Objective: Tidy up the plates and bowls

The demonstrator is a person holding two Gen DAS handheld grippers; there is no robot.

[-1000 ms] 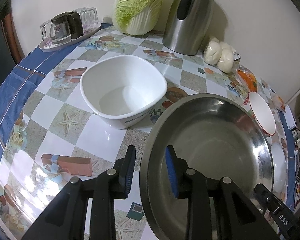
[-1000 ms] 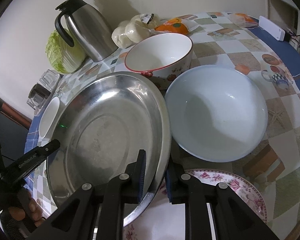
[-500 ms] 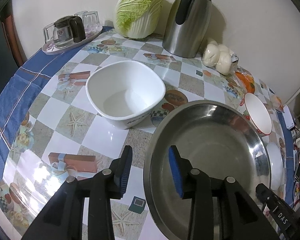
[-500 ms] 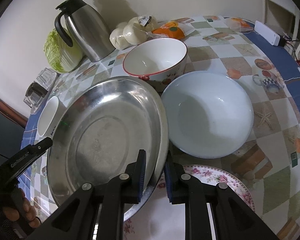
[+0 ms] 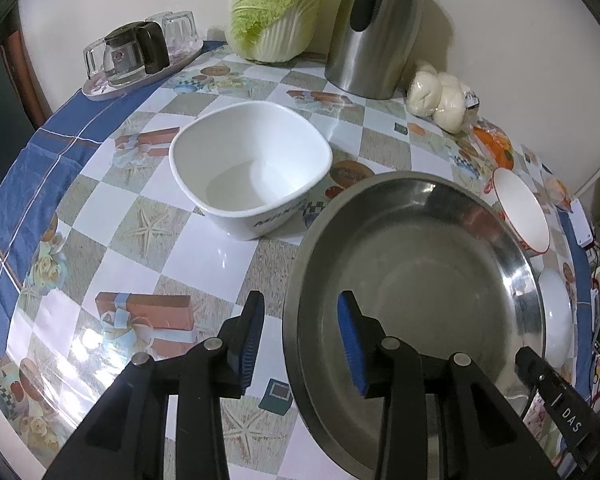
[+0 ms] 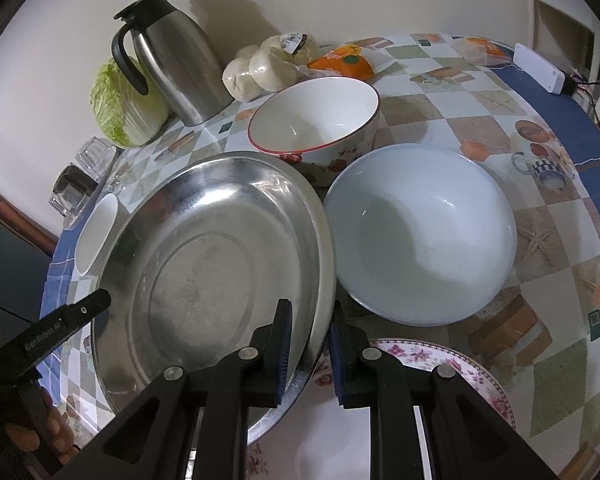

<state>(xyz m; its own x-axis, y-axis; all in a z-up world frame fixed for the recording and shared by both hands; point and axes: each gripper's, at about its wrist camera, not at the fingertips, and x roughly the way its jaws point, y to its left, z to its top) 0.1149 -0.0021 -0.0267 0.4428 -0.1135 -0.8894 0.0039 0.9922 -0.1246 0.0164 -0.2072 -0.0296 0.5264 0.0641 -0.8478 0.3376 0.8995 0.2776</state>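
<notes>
Rising a little since a second ago, both my claws are lifting the round steel basin [image 6: 204,264], right claw [image 6: 310,344] clamped on its rim, left claw [image 5: 300,344] straddling it open, probably carrying toward the flowered plate [image 6: 452,364] beside the pale blue bowl [image 6: 420,232].

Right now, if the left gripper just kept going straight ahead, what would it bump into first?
Probably the steel plate: the left gripper already straddles its near rim, jaws open. Farther along sits the white square bowl, though depth is unclear.
</notes>
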